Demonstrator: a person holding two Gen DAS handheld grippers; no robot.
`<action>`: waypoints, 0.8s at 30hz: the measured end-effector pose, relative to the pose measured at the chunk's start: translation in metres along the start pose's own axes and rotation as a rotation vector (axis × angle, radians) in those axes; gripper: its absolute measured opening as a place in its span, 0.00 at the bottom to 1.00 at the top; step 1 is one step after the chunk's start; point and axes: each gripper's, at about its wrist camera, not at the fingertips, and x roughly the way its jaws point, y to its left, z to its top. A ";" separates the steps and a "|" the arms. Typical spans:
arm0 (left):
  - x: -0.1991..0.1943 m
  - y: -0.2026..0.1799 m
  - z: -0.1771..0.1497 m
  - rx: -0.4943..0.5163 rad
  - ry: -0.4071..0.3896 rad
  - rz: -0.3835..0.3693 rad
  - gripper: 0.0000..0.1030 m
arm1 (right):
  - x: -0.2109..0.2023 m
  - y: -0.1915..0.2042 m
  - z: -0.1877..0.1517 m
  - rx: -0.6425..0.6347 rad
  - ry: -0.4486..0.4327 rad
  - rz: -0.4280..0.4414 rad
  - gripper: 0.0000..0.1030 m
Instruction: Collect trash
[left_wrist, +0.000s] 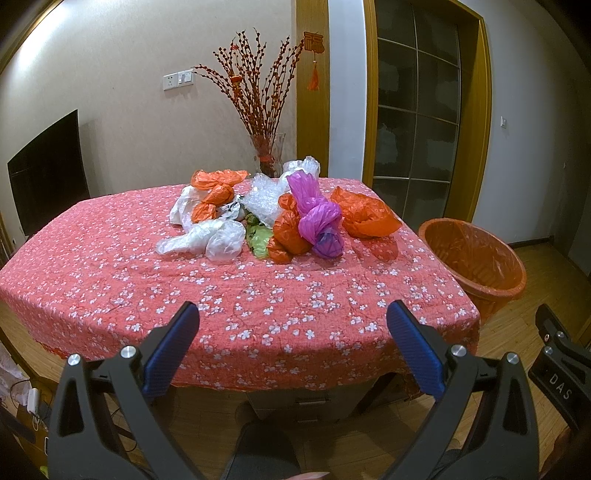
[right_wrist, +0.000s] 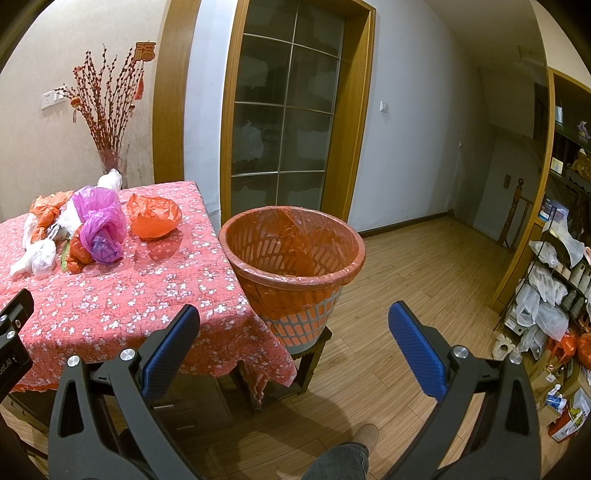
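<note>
**Both tongs empty and spread wide, trash still heaped on the table**

The left tongs (left_wrist: 291, 314) stand fully spread with nothing between the blue pads, held back off the near edge of the table (left_wrist: 110, 280). That looks like a starting stance: far enough off to take in the whole heap. The right tongs (right_wrist: 293, 315) are just as wide and just as empty, hanging over the floor past the table's right-hand corner and aimed toward the bin (right_wrist: 293, 258).

The trash, a heap of knotted and crumpled plastic bags, lies toward the far side of the table, well away from both tongs. In it, the purple bag (left_wrist: 317, 218) sits nearest the table's right edge beside a loose orange bag (left_wrist: 364, 212); clear bags (left_wrist: 207, 238) lie toward the left of the heap.

The bin stands just off the table's right side, raised on a small dark stand so its lined rim comes near table height. I judge that placement is meant to keep each carry short. It appears empty, so collection seems not yet begun.
</note>
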 end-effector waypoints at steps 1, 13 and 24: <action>0.000 0.001 0.001 0.000 0.001 0.000 0.96 | 0.000 0.000 0.000 0.000 0.000 0.000 0.98; 0.001 0.005 0.002 -0.004 0.017 -0.002 0.96 | 0.003 0.002 0.000 0.001 0.003 0.000 0.98; 0.026 0.021 0.008 -0.042 0.094 -0.036 0.96 | 0.021 0.012 0.001 -0.022 0.035 0.030 0.98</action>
